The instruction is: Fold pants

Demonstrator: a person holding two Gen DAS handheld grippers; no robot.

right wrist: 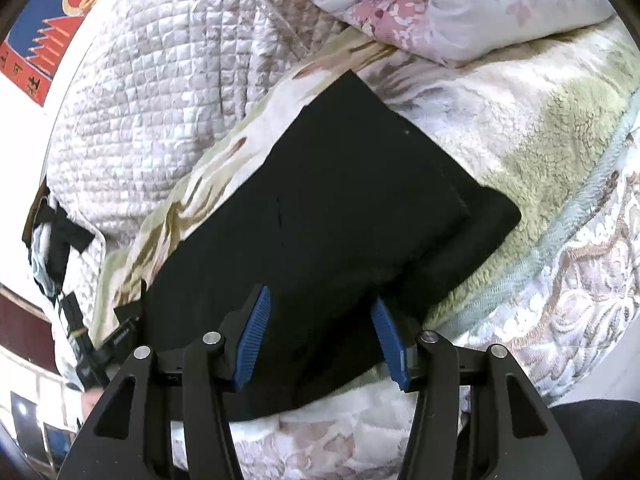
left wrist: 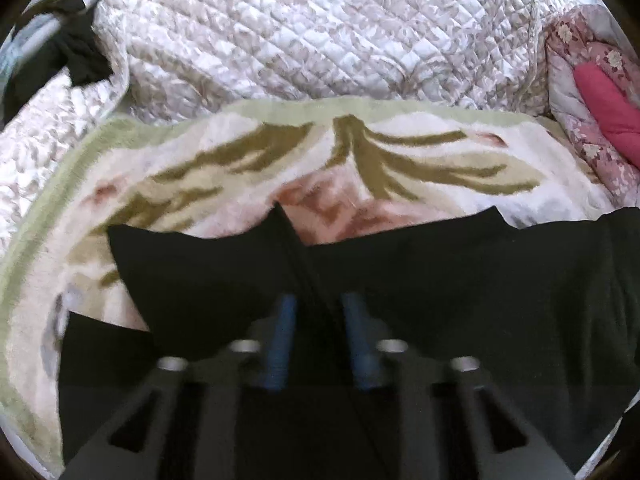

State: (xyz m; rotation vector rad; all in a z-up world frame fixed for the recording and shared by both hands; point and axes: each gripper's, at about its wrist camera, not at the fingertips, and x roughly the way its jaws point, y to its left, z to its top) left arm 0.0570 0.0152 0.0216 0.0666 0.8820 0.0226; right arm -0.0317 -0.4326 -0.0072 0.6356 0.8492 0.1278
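Note:
Black pants (left wrist: 440,280) lie spread across a floral fleece blanket (left wrist: 240,160). My left gripper (left wrist: 320,300) is shut on them: a raised ridge of black cloth runs up between its blue pads (left wrist: 286,320), which stand close together. In the right wrist view the pants (right wrist: 340,200) form a folded dark slab lying diagonally on the blanket (right wrist: 540,140). My right gripper (right wrist: 320,298) hovers over their near end, open, its blue pads (right wrist: 256,320) wide apart and not pressing on the cloth beneath them.
A white quilted cover (left wrist: 300,32) is bunched behind the blanket. A pink floral duvet (left wrist: 580,120) lies at the right. Dark clothing (left wrist: 76,52) hangs at the far left. A red and blue poster (right wrist: 60,20) is on the wall.

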